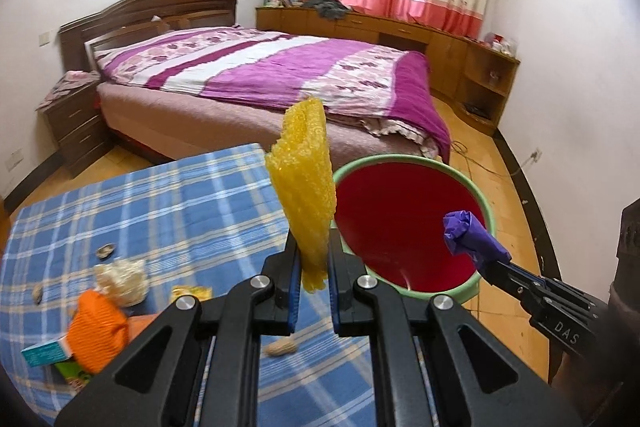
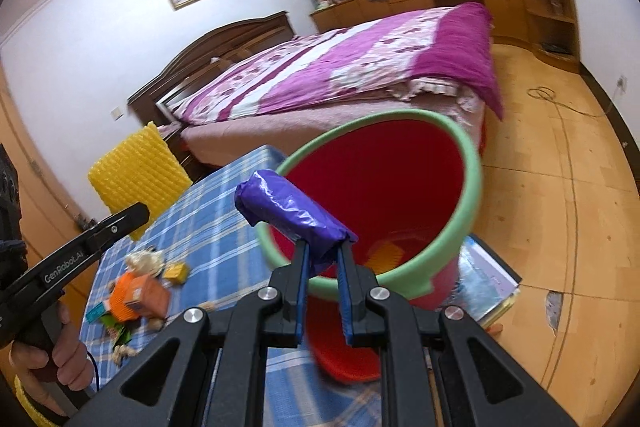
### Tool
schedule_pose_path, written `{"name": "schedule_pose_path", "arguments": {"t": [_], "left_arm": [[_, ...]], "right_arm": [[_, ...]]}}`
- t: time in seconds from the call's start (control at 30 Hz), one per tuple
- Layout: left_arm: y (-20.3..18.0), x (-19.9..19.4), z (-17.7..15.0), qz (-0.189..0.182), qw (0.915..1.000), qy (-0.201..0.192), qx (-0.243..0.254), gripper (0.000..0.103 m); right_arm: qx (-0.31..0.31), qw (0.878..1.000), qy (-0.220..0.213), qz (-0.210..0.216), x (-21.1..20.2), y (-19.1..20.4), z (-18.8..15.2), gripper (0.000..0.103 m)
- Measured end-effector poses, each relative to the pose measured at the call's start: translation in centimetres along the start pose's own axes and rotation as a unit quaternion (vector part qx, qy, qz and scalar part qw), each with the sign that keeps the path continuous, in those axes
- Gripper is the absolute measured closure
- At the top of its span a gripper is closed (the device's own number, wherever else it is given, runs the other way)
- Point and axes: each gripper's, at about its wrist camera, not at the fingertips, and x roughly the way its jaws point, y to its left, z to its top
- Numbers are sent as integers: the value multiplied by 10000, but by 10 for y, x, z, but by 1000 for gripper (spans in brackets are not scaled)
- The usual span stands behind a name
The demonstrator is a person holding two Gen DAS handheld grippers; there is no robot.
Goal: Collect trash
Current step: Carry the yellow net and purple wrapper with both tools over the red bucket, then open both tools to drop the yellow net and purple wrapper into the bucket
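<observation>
My left gripper (image 1: 314, 259) is shut on the lower end of a yellow foam net sheet (image 1: 306, 179), which stands upright beside the bucket's left rim. My right gripper (image 2: 322, 251) is shut on a crumpled purple plastic bag (image 2: 292, 215), held over the near rim of the bucket. The red bucket (image 2: 384, 187) has a green rim (image 1: 384, 159) and stands at the right edge of the blue plaid table (image 1: 160, 219). Each gripper shows in the other's view: the right gripper (image 1: 494, 265) with the purple bag (image 1: 468, 235), the left gripper (image 2: 136, 215) with the foam sheet (image 2: 136, 179).
More trash lies on the table: an orange net (image 1: 96, 327), a white crumpled wad (image 1: 122, 277), a yellow packet (image 1: 192, 293), a teal box (image 1: 44, 351) and peanut shells (image 1: 280, 347). A bed (image 1: 280, 75) stands behind. A cable (image 2: 560, 99) lies on the wooden floor.
</observation>
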Motion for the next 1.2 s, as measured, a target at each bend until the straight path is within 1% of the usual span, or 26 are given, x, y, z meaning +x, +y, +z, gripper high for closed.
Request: {"name": "schedule_pose_path", "arguments": {"t": [0.4,0.6,0.67,0.77,0.8,0.87,0.93,0.97,1.0,1.1,1.2], "left_arm": [[-46,61,-4,-343,9978,469,303,92],[-53,86,-6,-500,9958,725,267,92],[-54,89,-7,-550,9953,759,242,92],[-54,92,-7,-604,9948,791,197,92],[-54,93,-7,-632,9945,818,176,91],[-54,94,-7,-626,9945,827,146,85],[-52,93,-6,-576,9953,771,106,71],[-51,92,-7,-549,9956,749,86,69],[-50,91,-7,-529,9958,739,66,68],[-46,90,-7,-507,9957,773,16,68],[-41,87,-7,-492,9959,754,-76,68]], "right_arm": [[258,9988,13,-407,18,-50,11,88],[281,9982,68,-527,31,-62,16,86],[293,9980,95,-553,36,-63,17,84],[340,9978,116,-564,41,-66,19,84],[371,9977,116,-555,42,-68,19,84],[404,9977,124,-532,45,-67,19,83],[423,9977,115,-508,43,-66,18,81],[420,9978,112,-500,43,-65,18,79],[416,9978,109,-497,43,-65,17,77],[404,9979,92,-488,42,-62,17,73],[389,9981,67,-472,39,-59,16,72]]}}
